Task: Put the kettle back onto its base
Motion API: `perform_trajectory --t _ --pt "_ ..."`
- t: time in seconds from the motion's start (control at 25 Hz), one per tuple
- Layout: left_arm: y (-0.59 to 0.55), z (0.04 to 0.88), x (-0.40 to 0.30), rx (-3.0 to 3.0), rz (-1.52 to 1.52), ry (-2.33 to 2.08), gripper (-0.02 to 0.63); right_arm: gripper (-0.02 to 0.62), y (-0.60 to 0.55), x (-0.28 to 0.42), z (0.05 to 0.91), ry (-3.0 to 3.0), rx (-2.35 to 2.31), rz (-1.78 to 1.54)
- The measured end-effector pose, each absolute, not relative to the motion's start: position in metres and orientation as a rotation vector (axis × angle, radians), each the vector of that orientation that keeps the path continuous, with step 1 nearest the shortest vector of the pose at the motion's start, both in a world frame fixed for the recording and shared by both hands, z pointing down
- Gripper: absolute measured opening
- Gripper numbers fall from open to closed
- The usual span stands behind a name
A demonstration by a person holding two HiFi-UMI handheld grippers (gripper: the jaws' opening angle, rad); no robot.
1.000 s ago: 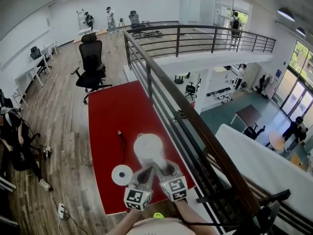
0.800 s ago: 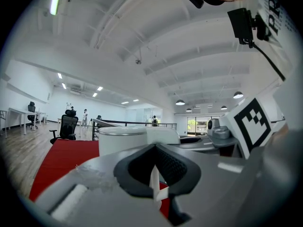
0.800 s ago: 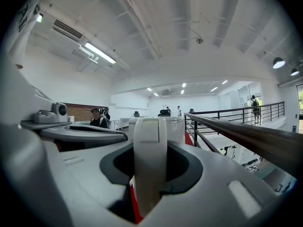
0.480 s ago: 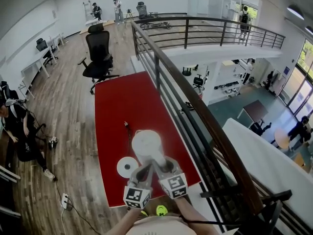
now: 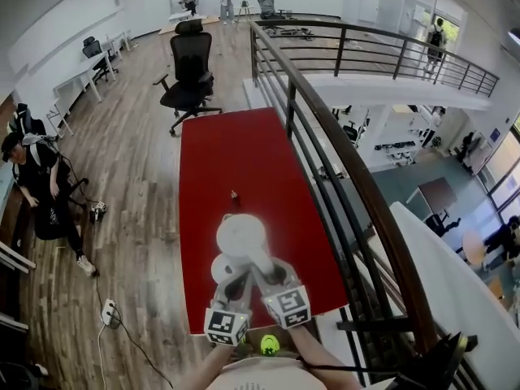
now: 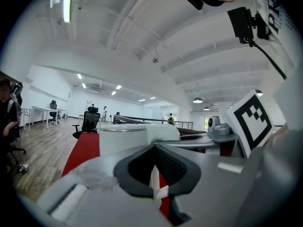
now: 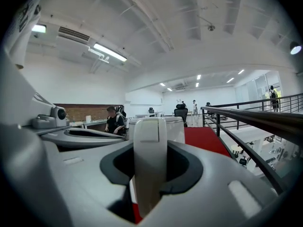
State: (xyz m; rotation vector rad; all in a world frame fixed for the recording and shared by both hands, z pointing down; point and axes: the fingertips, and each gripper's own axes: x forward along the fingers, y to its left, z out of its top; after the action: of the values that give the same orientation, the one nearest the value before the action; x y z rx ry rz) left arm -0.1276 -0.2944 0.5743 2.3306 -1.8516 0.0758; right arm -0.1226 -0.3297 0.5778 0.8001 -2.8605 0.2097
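Right gripper [image 5: 263,270]: jaws clenched on the kettle's upright handle [image 7: 150,145], which fills the notch between the pads.

Left gripper [image 5: 236,284]: jaws drawn nearly together, with only a thin slit between them. They grasp nothing. The kettle body stands just ahead of them.

Kettle [image 5: 241,238]: white, upright, lid on, held over the near end of the red surface [image 5: 236,153].

Base [image 5: 218,269]: white disc lying on the surface, partly covered by the kettle. Its near-left edge shows from under the kettle body, so the two are not lined up. Whether they touch cannot be told.

Surroundings: a dark railing [image 5: 341,161] runs along the right edge of the surface. A black office chair [image 5: 191,71] stands beyond the far end. A person [image 5: 36,177] sits at the far left.
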Motion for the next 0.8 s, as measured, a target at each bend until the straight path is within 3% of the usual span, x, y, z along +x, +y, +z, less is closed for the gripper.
perform_trajectory --t 0.8 --pt "-0.291 0.581 -0.211 2.326 0.069 -1.837 -0.009 0.124 -0.325 -0.204 0.587 -2.851 0.752 0.220"
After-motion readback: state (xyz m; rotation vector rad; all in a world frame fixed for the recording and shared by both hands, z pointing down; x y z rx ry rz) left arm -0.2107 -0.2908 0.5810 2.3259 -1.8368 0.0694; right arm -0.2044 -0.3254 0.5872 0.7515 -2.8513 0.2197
